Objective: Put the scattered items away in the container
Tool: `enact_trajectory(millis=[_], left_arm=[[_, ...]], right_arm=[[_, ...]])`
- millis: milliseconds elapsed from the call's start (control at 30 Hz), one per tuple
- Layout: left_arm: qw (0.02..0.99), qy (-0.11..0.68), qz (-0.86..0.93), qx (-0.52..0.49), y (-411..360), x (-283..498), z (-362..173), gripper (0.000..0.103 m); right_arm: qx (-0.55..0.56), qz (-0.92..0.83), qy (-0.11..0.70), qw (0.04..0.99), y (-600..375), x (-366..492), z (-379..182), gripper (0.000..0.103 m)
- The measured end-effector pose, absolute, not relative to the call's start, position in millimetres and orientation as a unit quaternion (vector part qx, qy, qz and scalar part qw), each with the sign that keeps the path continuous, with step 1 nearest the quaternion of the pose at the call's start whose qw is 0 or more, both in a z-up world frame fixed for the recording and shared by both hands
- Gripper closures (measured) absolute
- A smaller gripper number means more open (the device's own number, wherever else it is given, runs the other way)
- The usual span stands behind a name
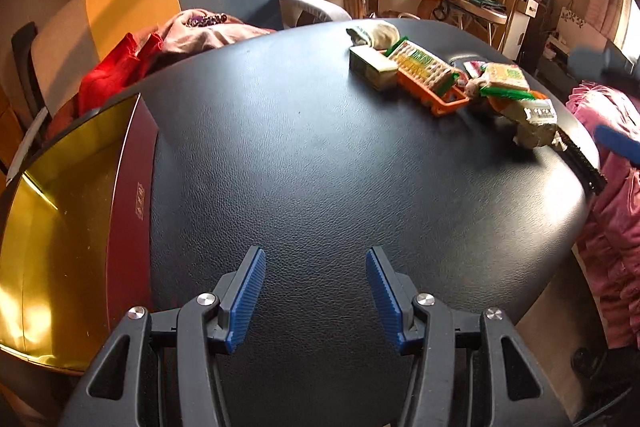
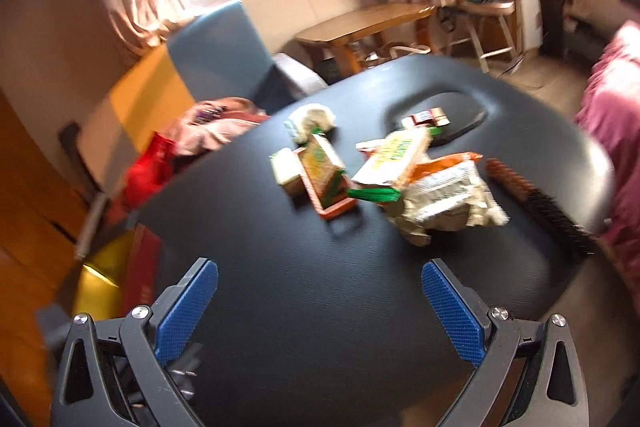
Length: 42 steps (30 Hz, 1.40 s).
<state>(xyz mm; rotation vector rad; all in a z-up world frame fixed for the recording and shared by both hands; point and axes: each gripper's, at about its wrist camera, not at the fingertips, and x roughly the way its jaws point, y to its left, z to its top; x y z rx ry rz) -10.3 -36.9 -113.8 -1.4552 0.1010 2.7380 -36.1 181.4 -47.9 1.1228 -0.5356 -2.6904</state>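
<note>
Both claws hung over the black table (image 1: 320, 167) with nothing in them. The left claw (image 1: 316, 295) was released, jaws apart, and the red and gold box (image 1: 72, 211) sat just beside it on its left. The right claw (image 2: 320, 311) was spread wide too. Far ahead of both lay the snack packets (image 2: 436, 199), the orange tray (image 1: 436, 95) and a brush (image 2: 540, 207). No item was packed yet, I think. Next, one claw needed to reach out to the pile and pinch one packet.

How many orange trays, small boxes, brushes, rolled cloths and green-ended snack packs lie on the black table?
Orange tray: 1
Small box: 1
Brush: 1
Rolled cloth: 1
Green-ended snack packs: 2
Total: 6
</note>
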Motion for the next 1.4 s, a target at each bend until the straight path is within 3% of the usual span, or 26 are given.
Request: enact_trajectory(millis=[367, 467, 700, 833, 1200, 1400], left_arm=[[0.04, 0.017, 0.885, -0.463, -52.4, -8.4, -107.0, 0.05], [0.043, 0.013, 0.888, -0.458, -56.6, -8.0, -101.6, 0.05], [0.052, -0.002, 0.891, -0.451, -61.7, -14.7, -94.3, 0.05], [0.055, 0.011, 0.896, -0.441, -59.8, -13.6, -91.3, 0.05], [0.062, -0.005, 0.898, -0.435, -72.1, -11.5, -85.1, 0.05], [0.122, 0.028, 0.905, -0.407, -46.5, -30.2, -63.4, 0.05]], right_arm=[[0.383, -0.894, -0.163, 0.165, 182.1, -78.2, -26.0, 0.0], [0.375, -0.901, -0.172, 0.135, 203.8, -100.0, -24.8, 0.0], [0.42, -0.883, -0.198, 0.076, 242.4, -175.1, -62.4, 0.0], [0.468, -0.849, -0.209, 0.13, 232.8, -202.7, -87.8, 0.0], [0.497, -0.796, -0.192, 0.287, 153.7, -156.9, -107.5, 0.0], [0.467, -0.812, -0.201, 0.286, 169.4, -112.7, -90.1, 0.0]])
